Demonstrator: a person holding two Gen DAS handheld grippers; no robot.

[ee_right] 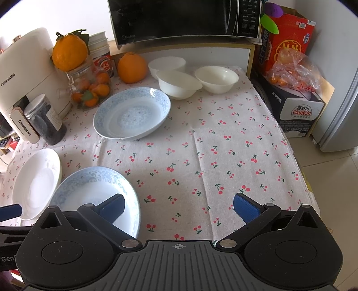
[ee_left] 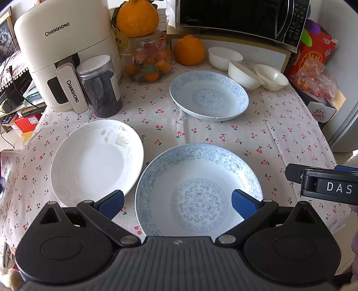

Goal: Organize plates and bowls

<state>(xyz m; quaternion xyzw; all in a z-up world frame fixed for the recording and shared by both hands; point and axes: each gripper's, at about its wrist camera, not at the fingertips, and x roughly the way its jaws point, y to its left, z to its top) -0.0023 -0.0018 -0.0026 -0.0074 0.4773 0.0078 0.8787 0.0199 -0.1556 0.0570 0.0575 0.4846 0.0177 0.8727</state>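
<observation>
A near blue-patterned plate (ee_left: 199, 190) (ee_right: 98, 197) lies on the cherry-print cloth right below my open left gripper (ee_left: 177, 204). A white plate (ee_left: 96, 161) (ee_right: 35, 183) lies to its left. A far blue-patterned plate (ee_left: 209, 95) (ee_right: 132, 113) lies further back. Three white bowls (ee_left: 242, 67) (ee_right: 179, 84) stand close together at the back right. My right gripper (ee_right: 179, 207) is open and empty over bare cloth, to the right of the near blue plate; it also shows in the left wrist view (ee_left: 324, 183).
An air fryer (ee_left: 60, 51), a dark-filled jar (ee_left: 100, 87), a glass jar of small oranges (ee_left: 147, 60) and loose large oranges (ee_left: 189, 50) stand at the back left. A microwave (ee_left: 241, 18) sits behind. Boxes (ee_right: 293, 112) stand off the table's right edge.
</observation>
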